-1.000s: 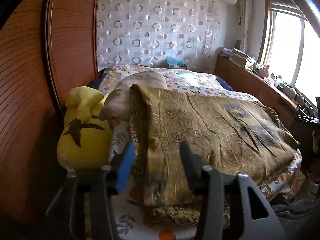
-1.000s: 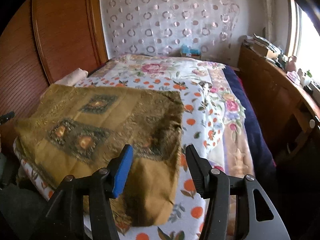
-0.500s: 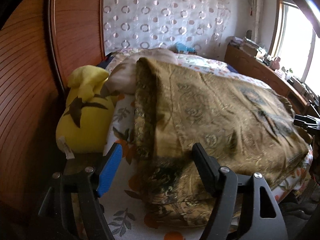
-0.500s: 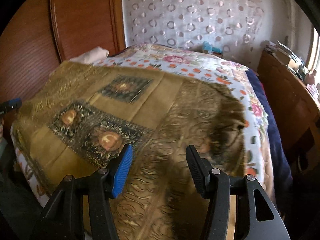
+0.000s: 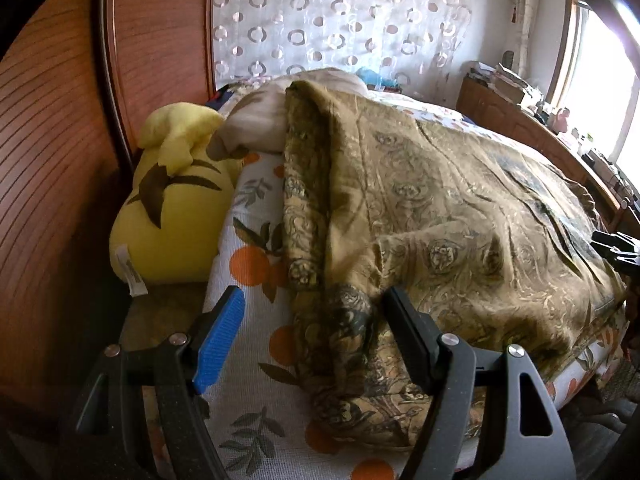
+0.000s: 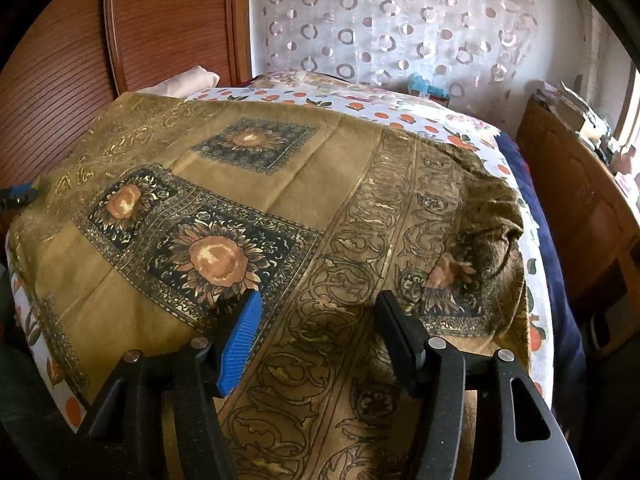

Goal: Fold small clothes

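An olive-gold patterned cloth (image 5: 440, 208) with sunflower squares lies folded over on the bed; it also shows in the right wrist view (image 6: 280, 208). My left gripper (image 5: 316, 320) is open, its jaws on either side of the cloth's bunched near-left corner. My right gripper (image 6: 316, 320) is open, low over the cloth's ornate border band near the right end. The right edge of the cloth (image 6: 496, 216) is rumpled and folded back. The tip of the other gripper shows at the far right in the left wrist view (image 5: 616, 244) and at the far left in the right wrist view (image 6: 16, 196).
The bed has a white sheet with orange fruit print (image 5: 256, 264). A yellow plush toy (image 5: 172, 208) and a beige pillow (image 5: 256, 124) lie by the wooden headboard (image 5: 60, 140). A wooden cabinet (image 6: 580, 184) with clutter runs along the right under the window.
Both grippers have moved forward and lower onto the cloth. The right gripper went from the cloth's edge to over its border band; the right edge is now rumpled back.
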Motion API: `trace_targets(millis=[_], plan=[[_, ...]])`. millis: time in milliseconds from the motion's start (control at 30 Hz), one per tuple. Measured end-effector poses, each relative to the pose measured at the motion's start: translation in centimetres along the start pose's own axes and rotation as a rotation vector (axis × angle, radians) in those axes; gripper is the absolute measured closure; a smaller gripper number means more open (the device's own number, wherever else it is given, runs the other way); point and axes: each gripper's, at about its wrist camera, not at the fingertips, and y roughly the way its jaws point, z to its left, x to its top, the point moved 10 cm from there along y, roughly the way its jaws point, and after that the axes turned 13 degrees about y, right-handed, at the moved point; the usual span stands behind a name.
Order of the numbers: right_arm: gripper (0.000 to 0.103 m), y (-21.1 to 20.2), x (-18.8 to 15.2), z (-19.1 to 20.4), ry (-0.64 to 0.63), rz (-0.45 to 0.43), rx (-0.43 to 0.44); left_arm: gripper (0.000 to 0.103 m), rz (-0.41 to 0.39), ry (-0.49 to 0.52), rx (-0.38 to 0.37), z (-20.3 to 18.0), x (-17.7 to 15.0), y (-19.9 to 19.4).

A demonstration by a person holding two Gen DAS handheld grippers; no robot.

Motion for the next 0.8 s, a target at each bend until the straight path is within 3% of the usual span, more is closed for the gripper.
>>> trace_targets(millis=[300,500,567,800], plan=[[0.032,-0.6,-0.4,-0.4,0.008,0.003,0.001,0.032,-0.013,0.024,0.015,-0.7,-0.2,-0.3],[0.032,-0.6,-0.4,-0.4,0.008,0.002,0.001,0.069,-0.031,0.027,-0.061,-1.9,0.1,-0.5],[0.032,-0.6,-0.4,-0.4,0.008,0.002,0.002,0.095,-0.037,0.017,-0.089,-2.2,0.2,-0.6],[0.032,-0.6,-0.4,-0.7,0.010,0.003,0.006,0.096,-0.164,0.033,-0.126,-3.7,3.8,-4.6]])
